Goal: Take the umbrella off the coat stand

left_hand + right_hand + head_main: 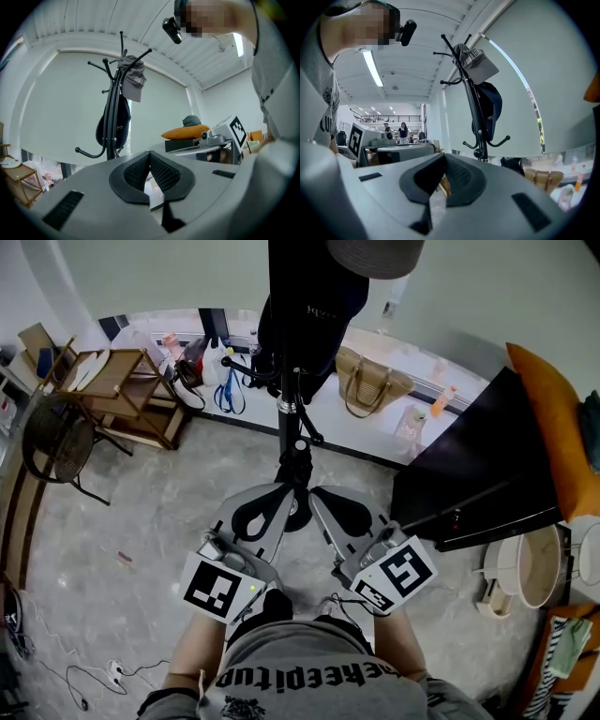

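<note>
The black coat stand (285,418) rises straight ahead of me, its base just beyond my fingertips. A grey cap (375,254) and a dark blue hanging item (309,296) sit on its upper hooks. In the left gripper view the coat stand (111,117) is at centre left, and in the right gripper view the coat stand (476,112) is at centre right. I cannot pick out an umbrella apart from the dark things along the pole. My left gripper (277,504) (150,157) and right gripper (326,502) (444,159) point level at the stand, side by side. Both are shut with nothing between the pads.
A wooden rack (122,381) and a black chair (56,442) stand at the left. A tan handbag (370,381) lies on the white ledge behind the stand. A black cabinet (487,465) with an orange cushion (553,418) is at the right, with a white bin (525,563) below it.
</note>
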### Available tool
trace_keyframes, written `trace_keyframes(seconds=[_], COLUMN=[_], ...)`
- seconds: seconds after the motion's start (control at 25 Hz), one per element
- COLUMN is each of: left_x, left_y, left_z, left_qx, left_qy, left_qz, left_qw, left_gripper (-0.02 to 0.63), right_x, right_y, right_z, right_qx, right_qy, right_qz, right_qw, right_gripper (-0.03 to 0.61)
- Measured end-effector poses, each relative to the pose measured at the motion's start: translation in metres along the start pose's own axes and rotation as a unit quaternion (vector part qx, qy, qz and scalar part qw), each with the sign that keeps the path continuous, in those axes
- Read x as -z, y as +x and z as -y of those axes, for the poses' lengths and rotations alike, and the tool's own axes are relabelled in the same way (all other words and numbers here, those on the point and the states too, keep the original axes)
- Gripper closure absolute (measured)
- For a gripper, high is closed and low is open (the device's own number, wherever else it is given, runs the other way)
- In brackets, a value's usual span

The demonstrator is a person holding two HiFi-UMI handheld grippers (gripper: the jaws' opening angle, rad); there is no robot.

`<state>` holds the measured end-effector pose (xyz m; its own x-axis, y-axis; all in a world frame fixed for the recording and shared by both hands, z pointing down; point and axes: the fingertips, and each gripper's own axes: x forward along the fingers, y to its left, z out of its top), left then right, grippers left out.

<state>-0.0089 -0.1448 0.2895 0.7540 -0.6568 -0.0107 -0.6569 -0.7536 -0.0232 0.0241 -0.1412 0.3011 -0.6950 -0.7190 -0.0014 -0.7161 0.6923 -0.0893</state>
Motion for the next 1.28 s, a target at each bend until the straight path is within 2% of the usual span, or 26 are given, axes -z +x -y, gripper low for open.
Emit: trace_keyframes(seconds=[0.8,1.08,1.28], left_x=[0.008,0.01,0.01], left_y=[-0.006,-0.004,0.0], left_z=[-0.039,-0.04,-0.041], left_qx=[0.054,0.048,0.029], left_qy=[-0.013,-0.012,-0.014], left_qz=[0.007,0.005,0.006], left_qw=[0.9984,0.9987,0.9995], left_gripper=[0.598,0.598,0.598], right_x=[0.009,0.014,0.018], right_y=[0.033,0.032,0.033], right_z=[-0.003,0.003,0.01], right_qx=[0.066,0.069,0.053], right_qy=[0.0,0.007,0.009], right_qz=[-0.009,-0.011,-0.019], right_qw=[0.998,0.998,0.998], right_gripper=[0.566,0.565,0.565])
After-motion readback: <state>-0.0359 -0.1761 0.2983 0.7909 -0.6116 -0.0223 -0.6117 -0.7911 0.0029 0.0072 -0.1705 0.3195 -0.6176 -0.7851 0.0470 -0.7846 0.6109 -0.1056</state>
